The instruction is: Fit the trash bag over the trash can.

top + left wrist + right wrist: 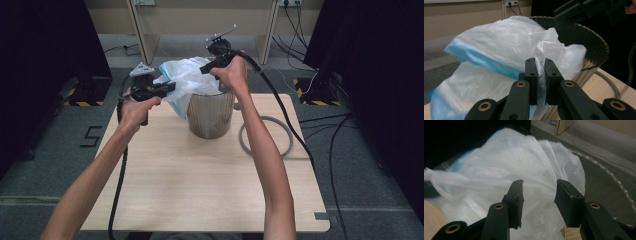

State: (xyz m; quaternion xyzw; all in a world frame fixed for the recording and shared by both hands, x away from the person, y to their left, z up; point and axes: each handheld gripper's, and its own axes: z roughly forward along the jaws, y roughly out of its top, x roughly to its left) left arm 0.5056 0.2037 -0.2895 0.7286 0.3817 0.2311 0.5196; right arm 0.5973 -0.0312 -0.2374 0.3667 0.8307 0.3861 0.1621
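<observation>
Left tongs (539,75) pinch a fold of the bag (499,50) at the bin's (210,114) left rim, likely to stretch it over the edge. Right tongs (539,195), spread and holding nothing, hover above the bin, which stands on the worktop (200,185) with a ring (266,136) just to its right.

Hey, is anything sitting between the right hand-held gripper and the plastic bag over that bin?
Nothing visible does. The right hand-held gripper hangs with its jaws apart just above the white plastic bag, with bare air between the pads. The left hand-held gripper is already clamped on a fold of the bag beside the ribbed bin.
</observation>
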